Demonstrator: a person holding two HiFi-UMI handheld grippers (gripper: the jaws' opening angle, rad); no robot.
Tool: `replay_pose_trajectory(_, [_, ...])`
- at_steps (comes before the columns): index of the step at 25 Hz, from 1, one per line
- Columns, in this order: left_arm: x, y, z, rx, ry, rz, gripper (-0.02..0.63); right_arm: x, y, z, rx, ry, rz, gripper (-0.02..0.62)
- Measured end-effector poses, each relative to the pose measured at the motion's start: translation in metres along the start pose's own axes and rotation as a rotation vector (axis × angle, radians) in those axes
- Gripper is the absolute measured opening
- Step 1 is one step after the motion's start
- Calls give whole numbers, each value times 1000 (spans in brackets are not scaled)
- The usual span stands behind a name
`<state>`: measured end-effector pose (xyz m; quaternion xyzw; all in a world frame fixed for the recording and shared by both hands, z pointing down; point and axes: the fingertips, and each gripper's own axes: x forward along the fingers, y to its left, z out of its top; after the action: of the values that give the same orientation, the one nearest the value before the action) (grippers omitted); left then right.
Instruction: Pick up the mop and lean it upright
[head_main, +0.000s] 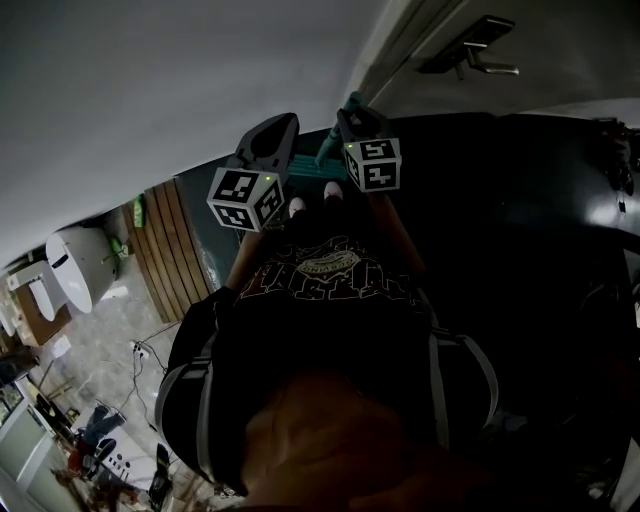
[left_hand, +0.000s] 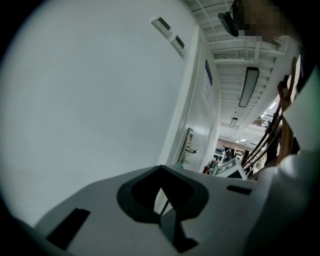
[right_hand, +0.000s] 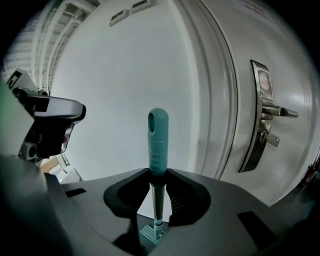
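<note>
One slip is the danger: the right gripper (right_hand: 158, 186) is clamped on the mop handle (right_hand: 158, 145) just under its teal grip; released before touching the white wall (right_hand: 115, 95), the mop may topple toward the door (right_hand: 225, 90); the mop head (right_hand: 150, 233) stands straight below the jaws; the left gripper (left_hand: 163, 194) is closed on nothing, beside the handle.

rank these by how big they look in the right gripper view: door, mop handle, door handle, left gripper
1. door
2. left gripper, though it is nearer the camera
3. mop handle and door handle: about alike, so not ranked
</note>
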<state>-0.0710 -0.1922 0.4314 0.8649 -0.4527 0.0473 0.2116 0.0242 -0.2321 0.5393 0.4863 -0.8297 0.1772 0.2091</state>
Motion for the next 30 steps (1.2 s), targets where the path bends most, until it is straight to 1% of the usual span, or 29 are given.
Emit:
replay_pose_trajectory(5, [0, 0, -2, 4, 3, -7, 48, -10, 11, -7, -17, -1, 26, 115])
replay_pose_trajectory(16, [1, -17, -4, 19, 9, -47, 48, -39, 35, -20, -55, -8, 81, 115])
replay_pose_trajectory(20, [3, -17, -4, 25, 10, -49, 48, -49, 46, -23, -74, -13, 118, 115])
replay_pose_trajectory(24, [3, -16, -6, 24, 15, -51, 48, -57, 57, -27, -72, -6, 154, 115])
replay_pose_trajectory(30, [8, -18, -7, 20, 16, -58, 48, -62, 59, -32, -72, -5, 164, 115])
